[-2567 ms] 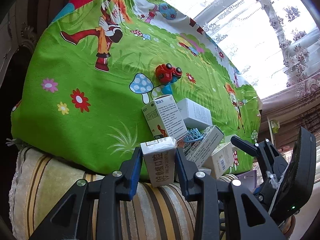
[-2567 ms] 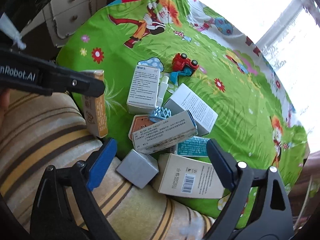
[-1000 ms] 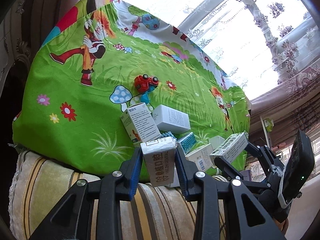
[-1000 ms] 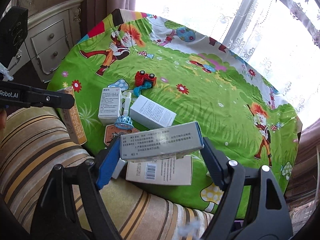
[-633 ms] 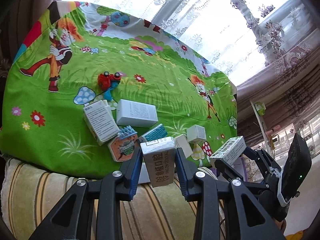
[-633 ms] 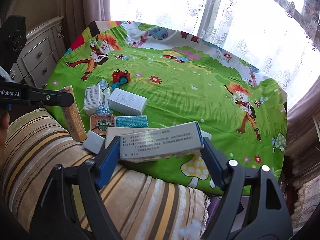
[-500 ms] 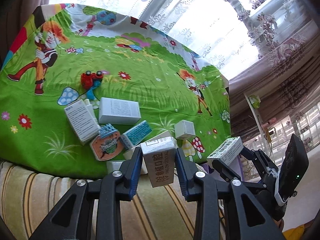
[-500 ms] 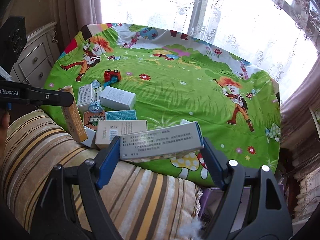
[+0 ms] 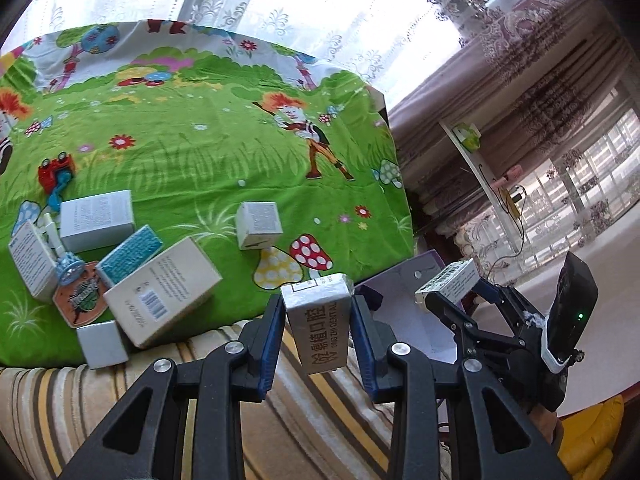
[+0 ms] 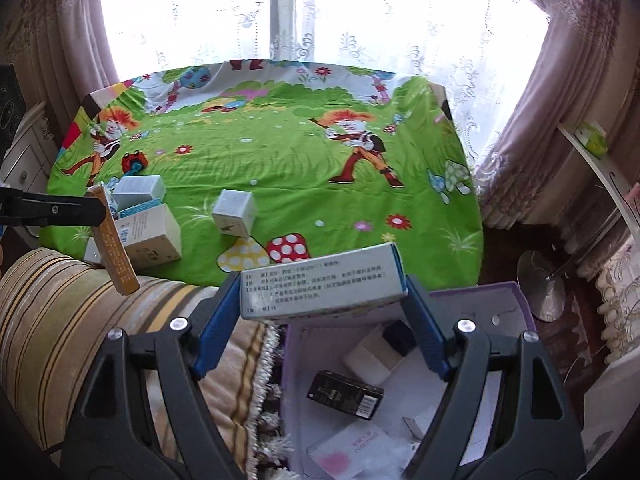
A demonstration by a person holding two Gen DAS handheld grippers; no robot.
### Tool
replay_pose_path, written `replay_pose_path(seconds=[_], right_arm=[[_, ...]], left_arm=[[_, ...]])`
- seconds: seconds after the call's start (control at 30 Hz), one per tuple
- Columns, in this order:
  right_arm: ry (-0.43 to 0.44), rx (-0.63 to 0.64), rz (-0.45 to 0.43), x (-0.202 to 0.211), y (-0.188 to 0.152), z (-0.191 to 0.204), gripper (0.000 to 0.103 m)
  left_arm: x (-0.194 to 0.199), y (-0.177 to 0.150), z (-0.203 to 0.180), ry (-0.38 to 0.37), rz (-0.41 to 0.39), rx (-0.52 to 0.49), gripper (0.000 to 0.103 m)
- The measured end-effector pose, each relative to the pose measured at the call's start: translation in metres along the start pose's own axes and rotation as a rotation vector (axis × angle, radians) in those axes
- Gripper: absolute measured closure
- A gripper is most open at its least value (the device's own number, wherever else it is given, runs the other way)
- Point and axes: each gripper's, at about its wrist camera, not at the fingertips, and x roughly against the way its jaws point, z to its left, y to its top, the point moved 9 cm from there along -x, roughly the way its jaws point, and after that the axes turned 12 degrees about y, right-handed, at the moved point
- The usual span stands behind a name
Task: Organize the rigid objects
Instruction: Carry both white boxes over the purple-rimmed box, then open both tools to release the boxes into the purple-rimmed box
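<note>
Purple box [image 10: 520,300] holds a black carton [image 10: 345,395] and white packets [image 10: 370,356]

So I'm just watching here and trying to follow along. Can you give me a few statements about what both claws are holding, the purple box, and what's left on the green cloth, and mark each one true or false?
1. The left gripper is clamped on a silver carton. True.
2. The right gripper is empty. False: it holds a long white and blue box by its ends.
3. The purple bin under the right gripper already has things in it, among them a black box. True.
4. The red toy car lies in the purple bin. False: it is on the green cloth.
5. Nothing but the car is left on the cloth. False: several boxes remain, such as a small grey cube box.
</note>
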Motion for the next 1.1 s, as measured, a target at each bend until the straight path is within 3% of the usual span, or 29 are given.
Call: replay_pose_path(seconds=[0.4,0.67,0.93,1.1], right_arm=[[-0.088,-0.164,-0.008,0.029,-0.039,-0.083,0.022],[-0.155,-0.285,-0.049,0.045,-0.050,-0.129,0.022],[-0.176,-0.338,-0.052,0.048,-0.057,-0.147,0.017],[-0.176,-0.350,-0.052,0.048,-0.059,-0.150,0.015]], left_arm=[[-0.033,-0.010,-0.082,-0.029,0.055,-0.148,0.068],[-0.051,-0.014,-0.109,-0.032,0.074,-0.194,0.068],[-0.067,-0.014,-0.123,-0.035,0.089,-0.208,0.067],[-0.073,-0.018,-0.121,-0.031,0.108,-0.197,0.054]])
